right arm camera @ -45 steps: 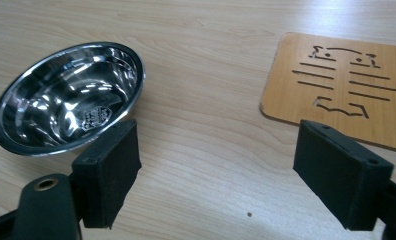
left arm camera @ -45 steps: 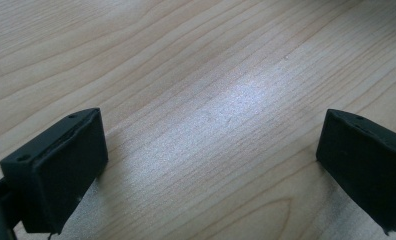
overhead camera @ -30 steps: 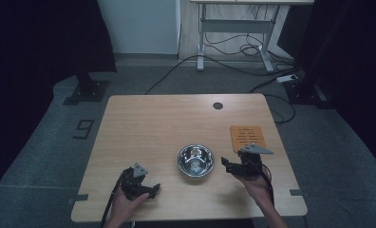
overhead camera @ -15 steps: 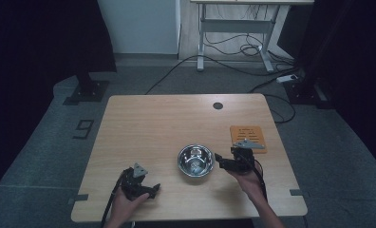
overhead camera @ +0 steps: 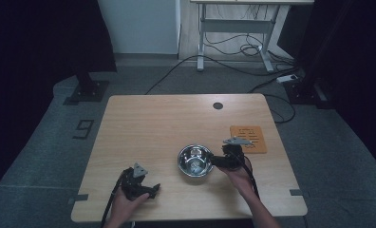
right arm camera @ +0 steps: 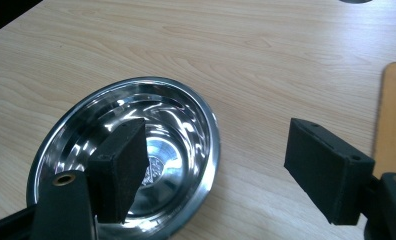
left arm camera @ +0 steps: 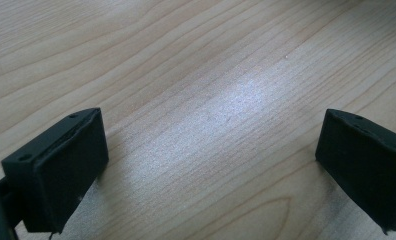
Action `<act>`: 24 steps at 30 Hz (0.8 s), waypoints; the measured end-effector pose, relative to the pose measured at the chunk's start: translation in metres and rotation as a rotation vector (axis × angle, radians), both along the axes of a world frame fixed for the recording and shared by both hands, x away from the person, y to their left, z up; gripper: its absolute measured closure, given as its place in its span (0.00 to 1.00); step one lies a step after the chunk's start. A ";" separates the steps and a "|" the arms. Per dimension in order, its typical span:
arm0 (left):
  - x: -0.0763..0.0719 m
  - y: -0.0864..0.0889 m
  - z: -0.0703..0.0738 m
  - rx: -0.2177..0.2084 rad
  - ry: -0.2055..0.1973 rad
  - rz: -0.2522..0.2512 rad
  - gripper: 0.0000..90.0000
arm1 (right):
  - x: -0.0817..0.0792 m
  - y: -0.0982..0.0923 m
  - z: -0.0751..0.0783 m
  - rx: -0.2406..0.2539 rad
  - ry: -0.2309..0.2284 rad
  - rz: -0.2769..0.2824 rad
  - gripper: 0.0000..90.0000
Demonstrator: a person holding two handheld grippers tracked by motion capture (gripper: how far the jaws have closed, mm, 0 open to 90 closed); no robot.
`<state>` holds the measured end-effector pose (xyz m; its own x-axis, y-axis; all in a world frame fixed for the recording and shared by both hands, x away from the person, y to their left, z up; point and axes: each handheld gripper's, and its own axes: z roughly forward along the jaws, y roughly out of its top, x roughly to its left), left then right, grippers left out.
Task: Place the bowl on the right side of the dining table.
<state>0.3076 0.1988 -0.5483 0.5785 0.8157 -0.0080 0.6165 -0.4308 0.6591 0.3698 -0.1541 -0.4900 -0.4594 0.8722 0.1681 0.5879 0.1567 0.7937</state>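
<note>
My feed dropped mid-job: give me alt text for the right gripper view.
The right gripper is open, straddling the near rim of an empty steel bowl: one jaw over the bowl's inside, the other over bare wooden table. An orange mat's edge shows at right.

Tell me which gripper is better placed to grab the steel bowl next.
Right. The right gripper sits open at the steel bowl, one jaw over its rim; the left gripper rests farther off on the table.

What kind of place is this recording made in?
It is probably a lab or workshop set up for recording, not a home. A plain wooden table stands on grey carpet, cables run loose over the floor near a metal desk frame, and dark curtains hang at both sides.
</note>
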 end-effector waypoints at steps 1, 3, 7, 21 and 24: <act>0.000 0.000 0.000 0.000 0.000 0.000 0.00 | 0.001 0.002 -0.001 0.001 0.001 0.000 0.27; 0.000 0.000 0.000 0.000 0.000 0.000 0.00 | 0.001 0.007 -0.004 -0.004 -0.012 0.001 0.28; 0.000 0.000 0.000 0.000 0.000 0.000 0.00 | 0.002 0.014 -0.011 -0.026 -0.010 0.009 0.29; 0.000 0.000 0.000 0.000 0.000 -0.004 0.00 | 0.007 0.018 -0.028 -0.056 0.035 0.008 0.29; 0.000 0.000 0.000 0.000 0.000 -0.005 0.00 | 0.009 0.019 -0.032 -0.064 0.048 0.007 0.29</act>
<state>0.3074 0.1985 -0.5483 0.5826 0.8127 -0.0078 0.6142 -0.4340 0.6591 0.3783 -0.1353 -0.5219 -0.4581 0.8787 0.1340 0.6240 0.2105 0.7525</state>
